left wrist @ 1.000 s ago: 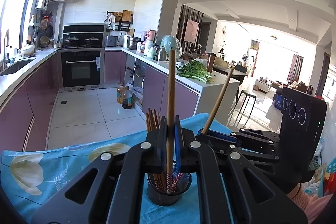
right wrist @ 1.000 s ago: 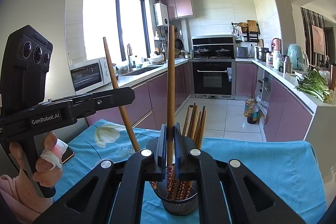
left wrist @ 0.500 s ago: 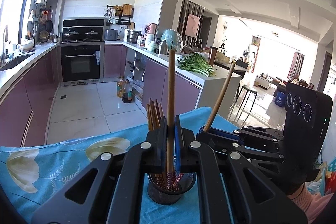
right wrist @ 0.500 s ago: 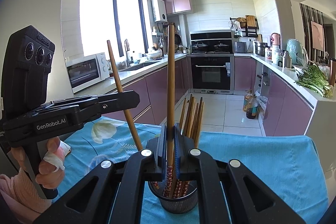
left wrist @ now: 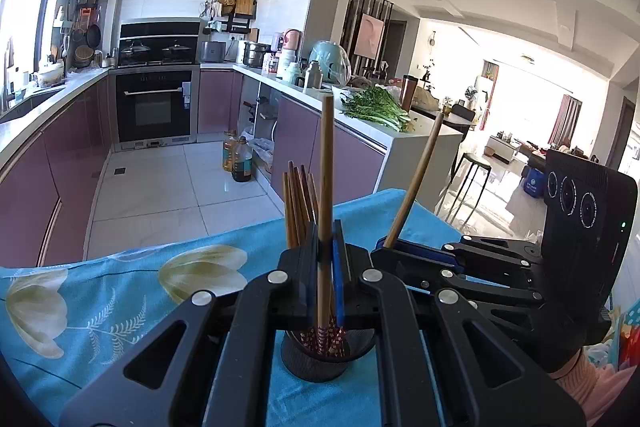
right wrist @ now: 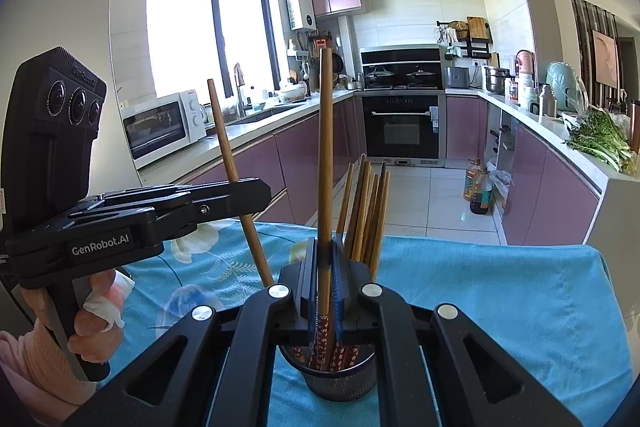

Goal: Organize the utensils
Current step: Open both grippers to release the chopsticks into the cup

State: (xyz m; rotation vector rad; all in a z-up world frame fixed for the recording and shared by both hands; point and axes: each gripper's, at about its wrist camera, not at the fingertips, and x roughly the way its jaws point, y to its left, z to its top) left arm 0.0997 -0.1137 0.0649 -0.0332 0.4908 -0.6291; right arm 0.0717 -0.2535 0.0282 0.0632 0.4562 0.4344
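Slim round wooden chopsticks (left wrist: 326,163), mesh cup (right wrist: 342,379)

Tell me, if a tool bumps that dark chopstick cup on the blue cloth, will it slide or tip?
Probably tip rather than slide. The cup looks small and narrow, while the bundle of chopsticks stands tall and leans to one side, so it seems top-heavy. It sits on soft blue cloth, which may grip its base or bunch up.

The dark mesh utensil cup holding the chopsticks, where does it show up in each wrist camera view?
Left wrist view: mesh cup at bottom centre, just beyond the left gripper.
Right wrist view: bottom centre too, mesh cup beyond the right gripper.
Shared landmark: the black oven on the far wall.
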